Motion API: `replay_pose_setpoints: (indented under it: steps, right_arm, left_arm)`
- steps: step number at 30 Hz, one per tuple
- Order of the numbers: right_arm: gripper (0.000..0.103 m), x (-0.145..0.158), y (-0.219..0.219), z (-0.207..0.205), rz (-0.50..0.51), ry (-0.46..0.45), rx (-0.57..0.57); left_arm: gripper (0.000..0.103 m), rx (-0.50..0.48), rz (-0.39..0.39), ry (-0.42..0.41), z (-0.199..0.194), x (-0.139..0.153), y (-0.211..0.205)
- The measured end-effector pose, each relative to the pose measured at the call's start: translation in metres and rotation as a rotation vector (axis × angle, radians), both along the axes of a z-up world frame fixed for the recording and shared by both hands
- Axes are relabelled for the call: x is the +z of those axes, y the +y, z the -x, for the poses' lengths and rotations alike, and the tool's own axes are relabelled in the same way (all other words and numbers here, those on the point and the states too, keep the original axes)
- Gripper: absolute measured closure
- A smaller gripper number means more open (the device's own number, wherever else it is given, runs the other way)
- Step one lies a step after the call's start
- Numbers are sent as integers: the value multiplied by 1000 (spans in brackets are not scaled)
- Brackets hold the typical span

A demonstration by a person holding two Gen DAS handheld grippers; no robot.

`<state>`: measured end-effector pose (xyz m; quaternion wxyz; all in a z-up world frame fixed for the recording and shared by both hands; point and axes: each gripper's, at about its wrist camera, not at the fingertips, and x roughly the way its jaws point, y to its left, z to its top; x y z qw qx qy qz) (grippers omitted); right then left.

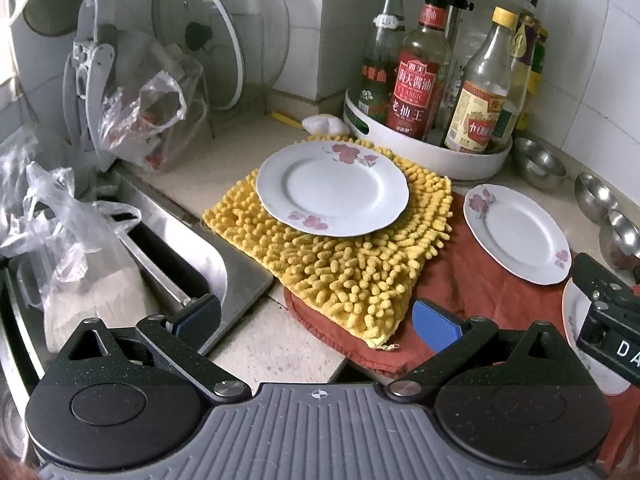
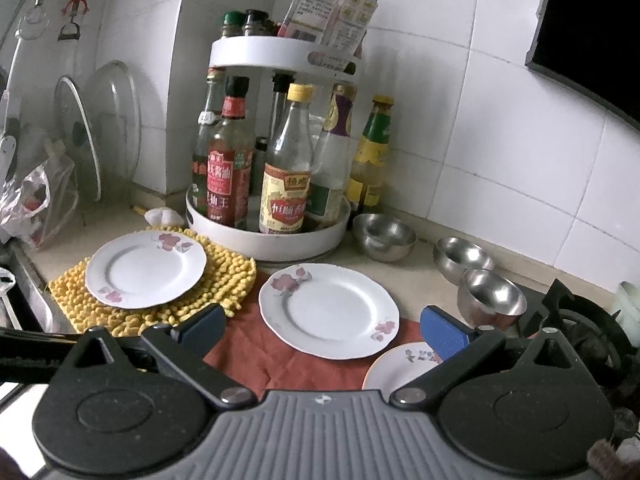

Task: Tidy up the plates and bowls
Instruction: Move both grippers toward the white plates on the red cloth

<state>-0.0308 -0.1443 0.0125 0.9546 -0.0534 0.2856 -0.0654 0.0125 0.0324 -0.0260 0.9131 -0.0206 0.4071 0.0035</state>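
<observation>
A white plate with pink flowers (image 1: 332, 188) (image 2: 146, 270) lies on a yellow chenille mat (image 1: 340, 272) (image 2: 236, 276). A second flowered plate (image 1: 518, 234) (image 2: 328, 310) rests on a red cloth (image 1: 480, 292) (image 2: 272, 356). A smaller plate (image 2: 400, 368) (image 1: 572, 316) sits at the near right, partly hidden. Three steel bowls (image 2: 384, 236) (image 2: 464, 260) (image 2: 492, 296) stand along the right of the counter. My left gripper (image 1: 316, 322) is open above the mat's near edge. My right gripper (image 2: 324, 332) is open over the second plate's near rim. Both hold nothing.
A white two-tier turntable rack (image 2: 264, 240) (image 1: 432, 152) of sauce bottles stands behind the plates. The sink (image 1: 180, 264) with plastic bags (image 1: 72, 240) lies at the left. Glass pot lids (image 1: 216, 40) lean on the tiled wall. A gas burner (image 2: 580, 320) sits at the right.
</observation>
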Motion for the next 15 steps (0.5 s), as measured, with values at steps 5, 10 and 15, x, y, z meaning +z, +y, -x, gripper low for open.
replay_pose_setpoints:
  steps: [5, 10, 15]
  right_arm:
    - [3, -3, 1, -5, -4, 12, 22]
    - [3, -7, 5, -16, -25, 20, 61]
    - [3, -9, 8, -25, -19, 26, 103]
  left_arm:
    - [0, 14, -19, 4, -2, -1, 0]
    - [0, 49, -21, 4, -10, 0, 1]
    - [0, 59, -19, 13, -20, -1, -4]
